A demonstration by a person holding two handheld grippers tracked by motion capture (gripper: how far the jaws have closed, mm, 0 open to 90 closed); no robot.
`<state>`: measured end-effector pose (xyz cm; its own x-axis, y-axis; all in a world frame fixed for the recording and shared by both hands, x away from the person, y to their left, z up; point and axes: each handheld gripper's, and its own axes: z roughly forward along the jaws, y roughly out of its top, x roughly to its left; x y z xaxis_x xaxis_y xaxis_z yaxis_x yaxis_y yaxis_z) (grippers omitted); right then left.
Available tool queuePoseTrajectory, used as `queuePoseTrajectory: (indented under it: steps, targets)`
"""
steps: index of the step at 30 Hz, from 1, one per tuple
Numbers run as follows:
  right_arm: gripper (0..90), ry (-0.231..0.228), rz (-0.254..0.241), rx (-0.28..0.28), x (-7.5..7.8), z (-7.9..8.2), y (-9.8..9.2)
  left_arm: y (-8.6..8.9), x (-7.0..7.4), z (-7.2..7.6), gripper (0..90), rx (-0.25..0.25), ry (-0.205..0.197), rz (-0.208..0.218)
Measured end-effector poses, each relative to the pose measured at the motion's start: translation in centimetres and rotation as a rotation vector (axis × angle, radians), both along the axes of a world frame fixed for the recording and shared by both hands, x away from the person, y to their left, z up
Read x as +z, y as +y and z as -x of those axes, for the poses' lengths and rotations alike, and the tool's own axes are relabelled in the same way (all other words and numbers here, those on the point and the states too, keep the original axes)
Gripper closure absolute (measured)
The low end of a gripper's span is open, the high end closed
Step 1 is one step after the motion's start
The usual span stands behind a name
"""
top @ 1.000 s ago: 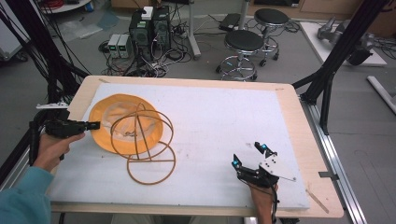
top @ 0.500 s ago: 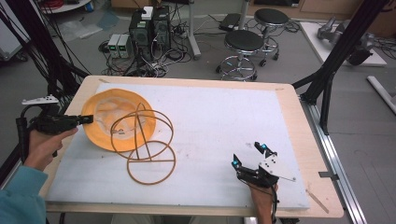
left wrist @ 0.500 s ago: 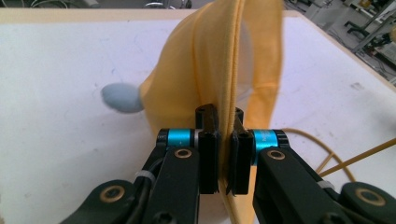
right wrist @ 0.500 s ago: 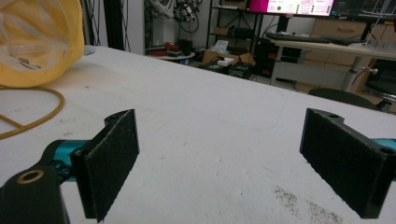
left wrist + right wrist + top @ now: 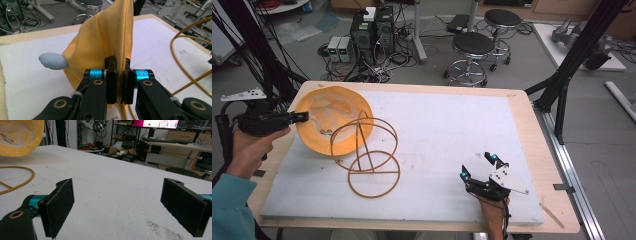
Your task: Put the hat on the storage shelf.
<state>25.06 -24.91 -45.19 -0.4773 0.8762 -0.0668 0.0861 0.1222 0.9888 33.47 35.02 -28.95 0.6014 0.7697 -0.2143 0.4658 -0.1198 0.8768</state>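
Lifted higher, the yellow cloth (image 5: 332, 120) — left gripper (image 5: 301, 117) clenched on its edge — right gripper (image 5: 479, 166) unmoved, fingers released.

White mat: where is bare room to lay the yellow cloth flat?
Free: the wide middle and far right of the white mat, between the wire frame and right gripper. Crowded: the left end, with yellow cloth and frame.

Lab: PCs (image 5: 373, 30), cables (image 5: 377, 70), stools (image 5: 473, 47)
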Motion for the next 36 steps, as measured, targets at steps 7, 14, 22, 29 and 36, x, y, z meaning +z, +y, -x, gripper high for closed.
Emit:
queuePoseTrajectory:
  steps: [7, 14, 22, 29, 36]
  targets:
    - [10.6, 0.0, 0.001, 0.0, 0.0, 0.0, 0.0, -0.9, 1.9, 0.3, 85.0, -0.019, -0.033, 0.001]
    - [10.7, -0.002, 0.001, 0.0, 0.0, 0.0, 0.0, -1.9, 4.5, 0.8, 85.0, -0.028, -0.081, -0.009]
    - [10.6, -0.002, 0.001, 0.0, 0.0, 0.0, 0.0, -3.0, 7.0, 1.7, 85.0, -0.066, -0.131, 0.0]
    - [10.6, -0.002, -0.003, 0.0, 0.0, 0.0, 0.0, -3.9, 8.6, 2.4, 85.0, -0.087, -0.164, -0.014]
    - [10.6, -0.005, 0.0, 0.0, 0.0, 0.0, -0.1, -4.7, 9.4, 3.1, 85.0, -0.118, -0.176, -0.014]
